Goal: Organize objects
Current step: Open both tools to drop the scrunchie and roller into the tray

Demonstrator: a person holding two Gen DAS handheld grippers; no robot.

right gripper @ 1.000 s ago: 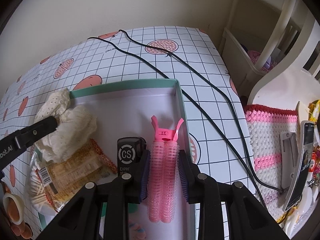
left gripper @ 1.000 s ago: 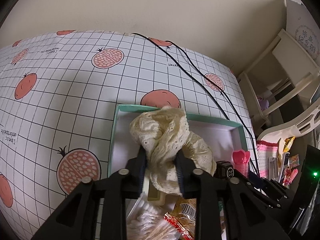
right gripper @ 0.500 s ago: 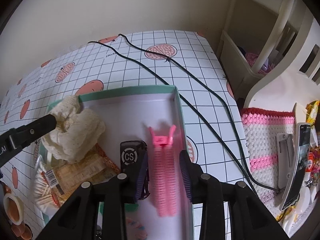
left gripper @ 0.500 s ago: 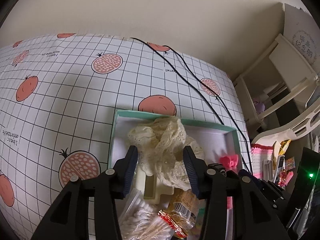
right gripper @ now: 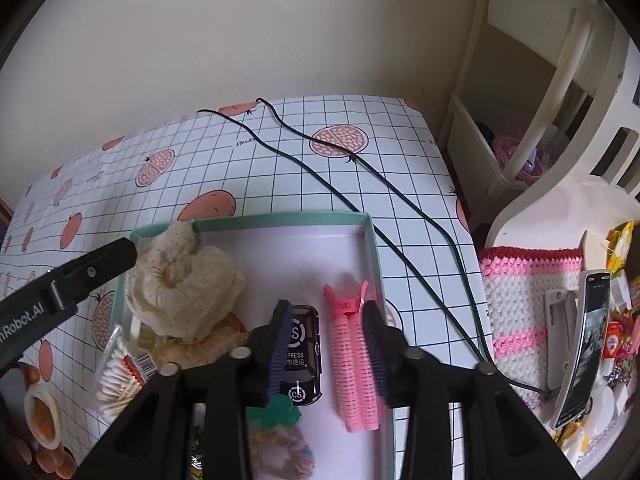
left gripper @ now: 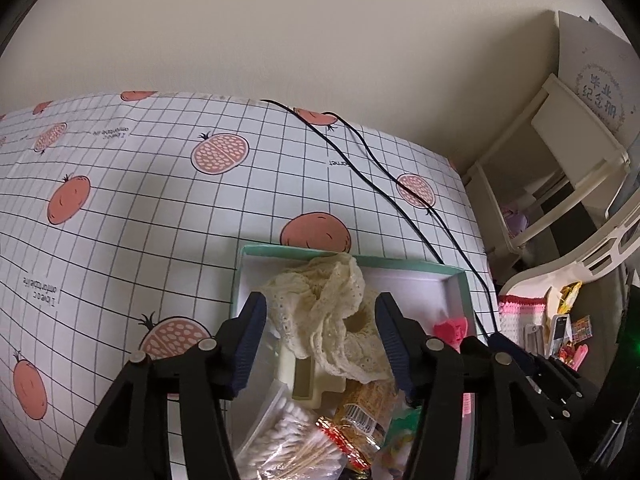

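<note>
Inside teal box, cream scrunchie, pink roller clip, both tools spread

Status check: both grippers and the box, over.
Left gripper open over lace scrunchie. Right gripper open astride pink curler. Both items in box. Nothing blocking.

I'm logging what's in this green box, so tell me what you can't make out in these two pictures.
- Left wrist view: the box's near end is cut off by the bottom edge and covered by the left gripper.
- Left wrist view: the cream block lies partly under the lace scrunchie.
- Right wrist view: the black toy car's label is partly behind a finger of the right gripper.
- Right wrist view: the snack packet's print is too small.
</note>
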